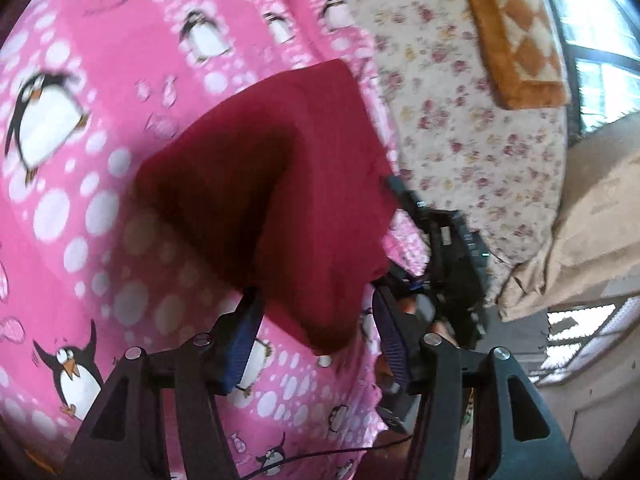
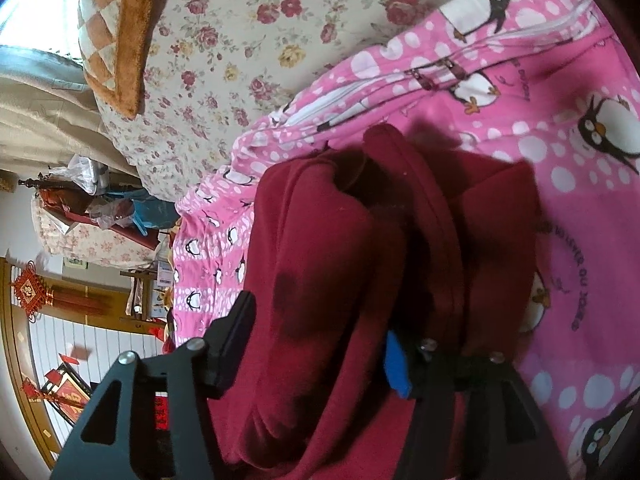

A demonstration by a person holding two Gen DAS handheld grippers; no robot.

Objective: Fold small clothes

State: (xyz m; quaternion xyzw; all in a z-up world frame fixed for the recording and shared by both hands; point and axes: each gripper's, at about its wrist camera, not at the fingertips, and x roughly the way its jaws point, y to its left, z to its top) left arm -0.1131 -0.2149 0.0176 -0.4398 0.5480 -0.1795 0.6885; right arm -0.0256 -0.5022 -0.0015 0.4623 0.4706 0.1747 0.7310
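A dark red garment [image 1: 280, 184] lies folded on a pink penguin-print sheet [image 1: 80, 208]. In the left wrist view its near corner hangs between the blue pads of my left gripper [image 1: 318, 340]. Gaps show on both sides of that corner, so the gripper is open. The black body of the right-hand tool [image 1: 452, 256] sits at the garment's right edge. In the right wrist view the dark red garment [image 2: 340, 260] is bunched in thick folds that fill the space between the fingers of my right gripper [image 2: 316, 348]. One fold drapes over the right finger [image 2: 396, 364], and the jaws stand wide and open.
A floral quilt [image 2: 240, 40] covers the bed beyond the pink penguin-print sheet [image 2: 580, 240], with an orange checked blanket [image 2: 116, 40] on it. Beige fabric [image 1: 592, 232] hangs at the bed's edge by a window [image 1: 600, 72]. Cluttered furniture [image 2: 92, 208] stands beside the bed.
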